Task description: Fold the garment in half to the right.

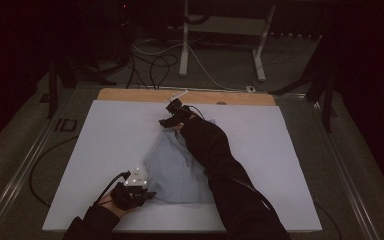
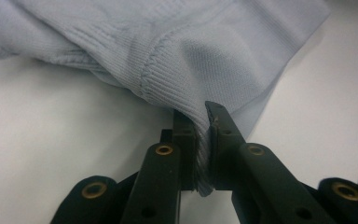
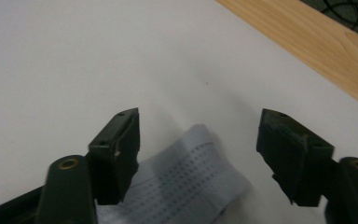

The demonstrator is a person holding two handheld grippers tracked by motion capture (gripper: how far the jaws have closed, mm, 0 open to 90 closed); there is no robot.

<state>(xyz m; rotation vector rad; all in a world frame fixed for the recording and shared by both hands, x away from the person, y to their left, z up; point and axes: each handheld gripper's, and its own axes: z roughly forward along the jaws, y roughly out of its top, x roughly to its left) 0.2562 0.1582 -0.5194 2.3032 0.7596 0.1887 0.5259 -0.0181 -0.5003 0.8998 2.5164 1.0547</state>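
A pale blue knit garment (image 1: 172,170) lies crumpled in the middle of the white sheet (image 1: 95,150). My left gripper (image 1: 139,194) is at its near left corner, shut on the ribbed hem (image 2: 200,140) of the garment (image 2: 177,51). My right gripper (image 1: 172,116) is at the garment's far end, reached across by a dark sleeve. Its jaws stand wide open (image 3: 198,140) over a narrow ribbed tip of the cloth (image 3: 186,182), which lies on the sheet between them without being pinched.
The sheet covers a wooden tabletop whose bare strip (image 1: 185,96) runs along the far edge, close behind the right gripper. Beyond it, cables (image 1: 155,60) and a white stand's legs (image 1: 220,45) sit on the dark floor.
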